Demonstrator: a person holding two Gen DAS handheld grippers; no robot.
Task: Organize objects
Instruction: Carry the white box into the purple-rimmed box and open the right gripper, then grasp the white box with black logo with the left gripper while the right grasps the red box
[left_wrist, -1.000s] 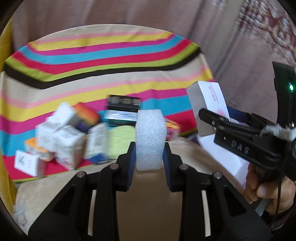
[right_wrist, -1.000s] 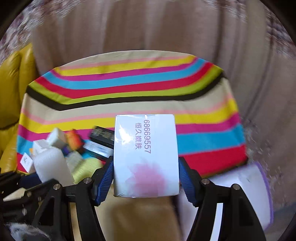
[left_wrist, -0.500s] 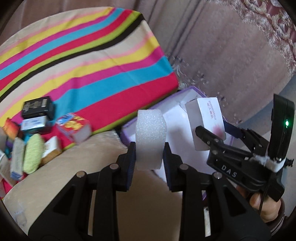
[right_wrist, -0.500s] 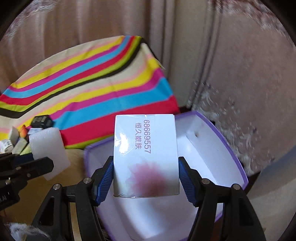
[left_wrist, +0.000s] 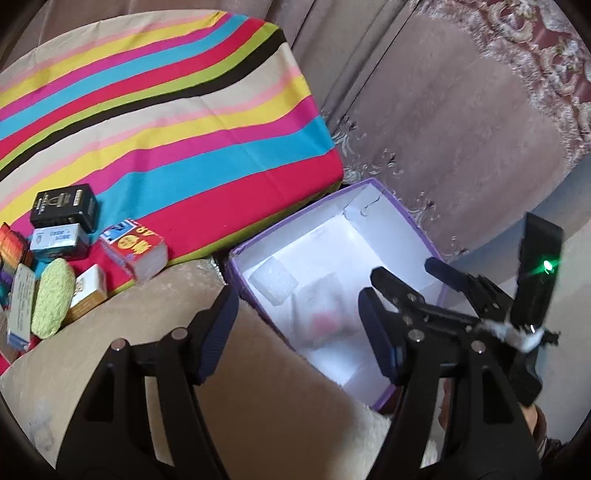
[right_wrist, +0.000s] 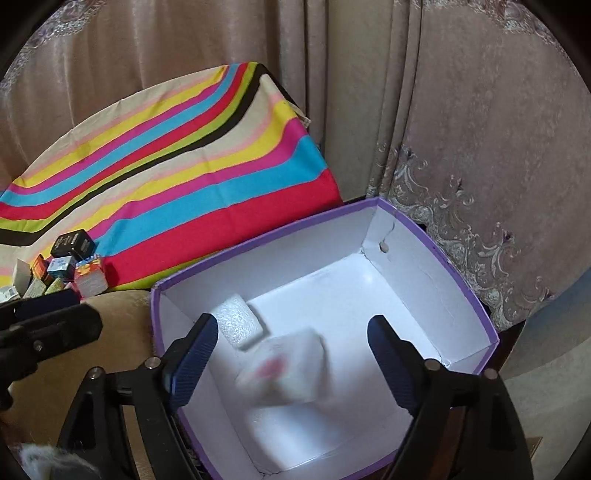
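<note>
Curtains (right_wrist: 461, 110) hang behind. Both grippers have just been opening and hold nothing: the left gripper (left_wrist: 299, 328) and right gripper (right_wrist: 288, 354) hang over the purple box (right_wrist: 454, 273). Inside lie the foam block (right_wrist: 238, 325) and blurry white box (right_wrist: 284, 369). More little boxes (left_wrist: 62, 236) sit on the striped cloth (left_wrist: 166, 110).

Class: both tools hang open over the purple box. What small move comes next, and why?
Probably swing the left tool back to the pile, perhaps the green pouch: the foam block and white carton already lie in the purple box.

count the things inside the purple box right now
2: a white foam block at the purple box's left wall, and a blurred white carton with a pink mark beside it, mid-floor.
</note>
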